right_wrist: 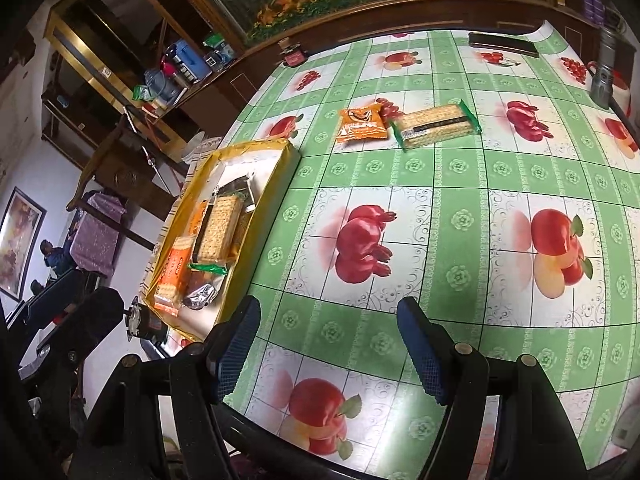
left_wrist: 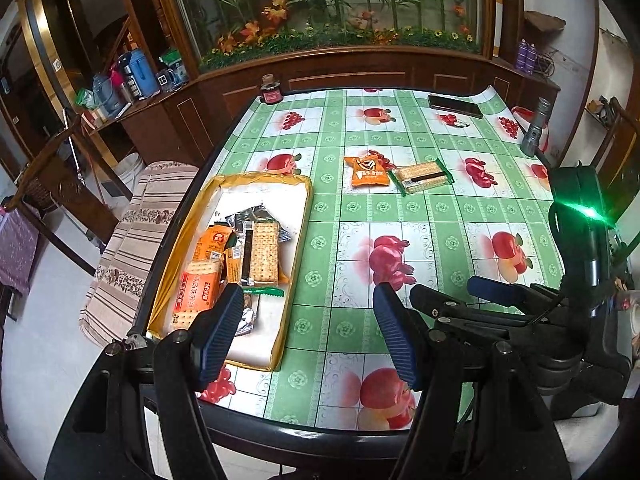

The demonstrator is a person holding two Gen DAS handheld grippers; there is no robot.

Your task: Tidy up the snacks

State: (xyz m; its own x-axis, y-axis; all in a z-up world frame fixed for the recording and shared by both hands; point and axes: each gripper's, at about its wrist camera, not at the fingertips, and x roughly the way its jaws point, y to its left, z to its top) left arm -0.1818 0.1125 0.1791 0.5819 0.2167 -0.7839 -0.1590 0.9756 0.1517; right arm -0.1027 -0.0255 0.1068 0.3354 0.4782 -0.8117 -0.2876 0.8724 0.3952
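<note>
1. Far left, left-wrist view: striped chair cushion (left_wrist: 132,240) sits just beside the table's dark rim (left_wrist: 304,436); floor shows beyond it.
2. Left of centre: shallow yellow-walled box (left_wrist: 298,236) lies on the green fruit-print tablecloth (left_wrist: 440,208), its long side close to the table's left edge. Inside it, piled toward the near end: cracker packs, an orange cracker pack (left_wrist: 198,288) and a silver wrapper.
3. Lower centre: left gripper (left_wrist: 310,320), jaws parted, nothing between the pads; its left pad shows over the box's near end, its right pad over bare cloth.
4. Centre of cloth between box and loose snacks: bare, wide open strip.
5. Upper centre: orange snack packet (left_wrist: 366,172) and green-edged cracker pack (left_wrist: 424,176) lie touching, well apart from the box.
6. Lower centre of right-wrist view: right gripper (right_wrist: 328,344), jaws parted and empty, above the near table edge.
7. Upper right: dark phone (left_wrist: 454,106) near the far edge; grey flashlight (left_wrist: 534,134) upright at the right edge.
</note>
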